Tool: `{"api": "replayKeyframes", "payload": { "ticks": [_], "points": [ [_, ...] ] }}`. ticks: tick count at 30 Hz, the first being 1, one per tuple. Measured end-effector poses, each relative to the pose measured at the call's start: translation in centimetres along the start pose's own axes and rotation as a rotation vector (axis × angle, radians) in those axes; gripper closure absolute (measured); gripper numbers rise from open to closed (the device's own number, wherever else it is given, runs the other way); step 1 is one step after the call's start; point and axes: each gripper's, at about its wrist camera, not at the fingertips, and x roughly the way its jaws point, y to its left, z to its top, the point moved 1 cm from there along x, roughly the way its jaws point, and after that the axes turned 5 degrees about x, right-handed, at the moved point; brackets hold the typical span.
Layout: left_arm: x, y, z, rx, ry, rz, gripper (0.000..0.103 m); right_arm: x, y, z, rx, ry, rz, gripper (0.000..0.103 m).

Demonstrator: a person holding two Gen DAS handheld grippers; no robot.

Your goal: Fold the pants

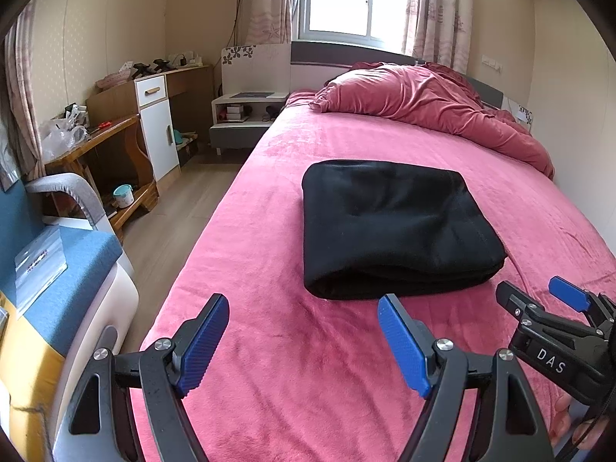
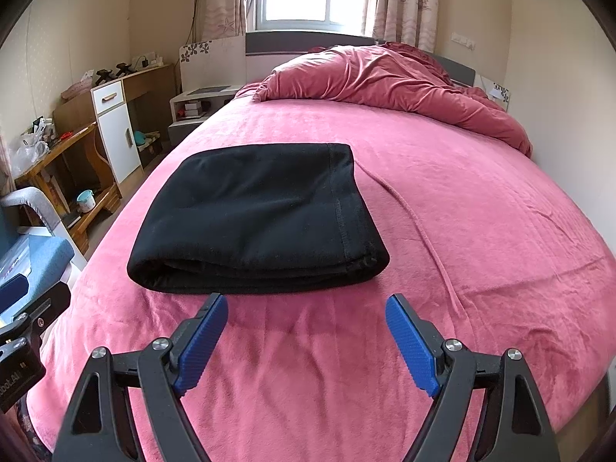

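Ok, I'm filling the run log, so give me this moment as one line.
pants: folded, on bed | left gripper: open, empty, clear of pants | right gripper: open, empty, clear of pants

- Black pants (image 1: 396, 227), folded into a compact, roughly rectangular bundle of several stacked layers.
- Position: lying flat on the pink bed cover, near the middle of the bed's width and toward its foot end.
- Near edge: rounded folds, with the layers visible one above another in the right wrist view (image 2: 258, 223).
- Right side: a stitched seam runs along the top layer, front to back.
- Upper face: soft matte fabric with shallow dimples, no loose leg trailing out.
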Motion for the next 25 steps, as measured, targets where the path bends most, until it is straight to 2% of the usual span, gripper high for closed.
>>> {"api": "replayKeyframes", "payload": {
  "ticks": [19,21,25],
  "points": [
    [-0.34,-0.09,0.11,0.011,-0.007,-0.009,0.022,0.25,-0.11,-0.27,-0.013,0.008,0.0,0.018],
    [-0.41,-0.01,0.08,0.012,-0.018,-0.016,0.024,0.47,-0.22,-0.39,-0.013,0.014,0.0,0.018],
    [0.48,0.15,-0.19,0.006,0.016,-0.037,0.027,0.97,-0.59,-0.83,-0.005,0.032,-0.002,0.018]
  ]
}}
